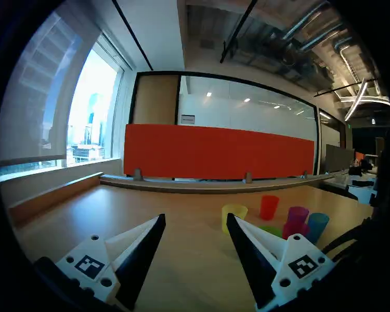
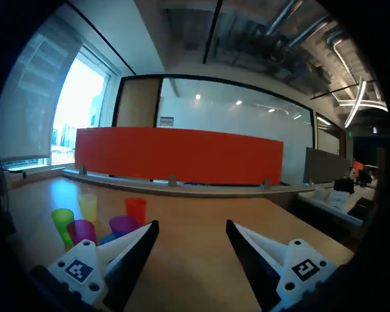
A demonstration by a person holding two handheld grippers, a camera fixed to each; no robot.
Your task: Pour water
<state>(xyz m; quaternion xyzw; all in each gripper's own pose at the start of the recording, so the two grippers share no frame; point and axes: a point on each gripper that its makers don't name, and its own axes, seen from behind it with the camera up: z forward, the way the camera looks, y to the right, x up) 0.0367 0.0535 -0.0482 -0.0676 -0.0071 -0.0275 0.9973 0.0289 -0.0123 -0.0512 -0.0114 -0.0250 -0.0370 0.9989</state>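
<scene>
No brand or readable writing shows: a small white sign [image 1: 187, 119] hangs on the glass wall at about 12 o'clock in the left gripper view, its text too small to make out, and each finger carries one black-and-white square marker [image 1: 88, 266], two per pair and four in all. The left tongs [image 1: 195, 216] are spread wide with nothing between the fingers, hovering over the pale wooden bench [image 1: 195, 275]. The right tongs [image 2: 192, 222] are likewise spread and hold nothing. Six translucent plastic cups stand upright in a loose cluster on the bench, at about 4 o'clock in the left gripper view and about 8 o'clock in the right gripper view. There is one of each colour: a yellow cup [image 1: 234, 213], an orange cup [image 1: 269, 207], a purple cup [image 1: 298, 214], a blue cup [image 1: 317, 226], a magenta cup [image 1: 294, 230] and a green cup [image 1: 270, 230]. The green one is partly hidden behind a finger of the left tongs. Whether any cup holds water cannot be told. One long orange partition [image 1: 216, 151] runs along the bench's far edge, and a bright window [image 1: 91, 125] lies at 9 o'clock.
</scene>
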